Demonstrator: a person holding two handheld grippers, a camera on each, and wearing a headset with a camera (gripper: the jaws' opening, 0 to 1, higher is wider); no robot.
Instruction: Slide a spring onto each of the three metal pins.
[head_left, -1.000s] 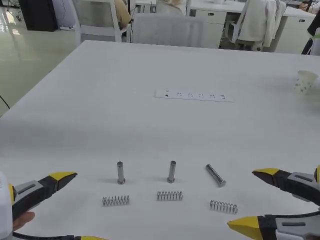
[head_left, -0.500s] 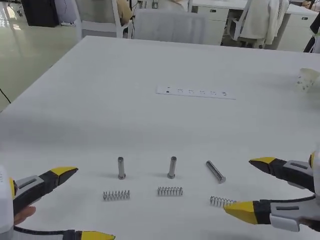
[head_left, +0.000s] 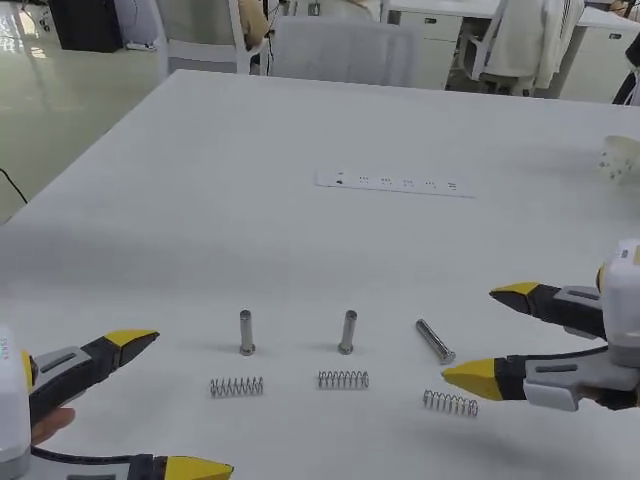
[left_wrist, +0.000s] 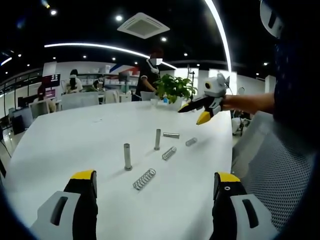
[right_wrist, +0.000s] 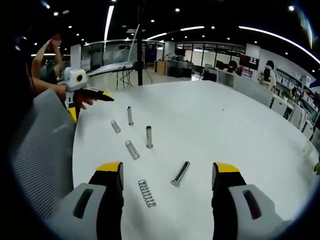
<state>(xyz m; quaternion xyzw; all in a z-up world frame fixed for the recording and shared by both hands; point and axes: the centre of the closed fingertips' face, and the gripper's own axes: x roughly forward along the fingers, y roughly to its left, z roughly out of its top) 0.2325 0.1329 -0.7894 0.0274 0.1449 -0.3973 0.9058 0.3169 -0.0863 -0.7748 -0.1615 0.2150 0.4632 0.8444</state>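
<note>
2 upright pins (head_left: 246, 332), flat pin (head_left: 434, 341), 3 springs (head_left: 343, 379) — left gripper (head_left: 188, 402), right gripper (head_left: 471, 333) agape

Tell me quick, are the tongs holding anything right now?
Left tongs: open, holding nothing.
Right tongs: open, holding nothing.

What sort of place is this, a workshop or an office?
Most likely an open-plan office: a big white table with a power strip, chairs and desks behind it, and an air vent in the ceiling.
</note>
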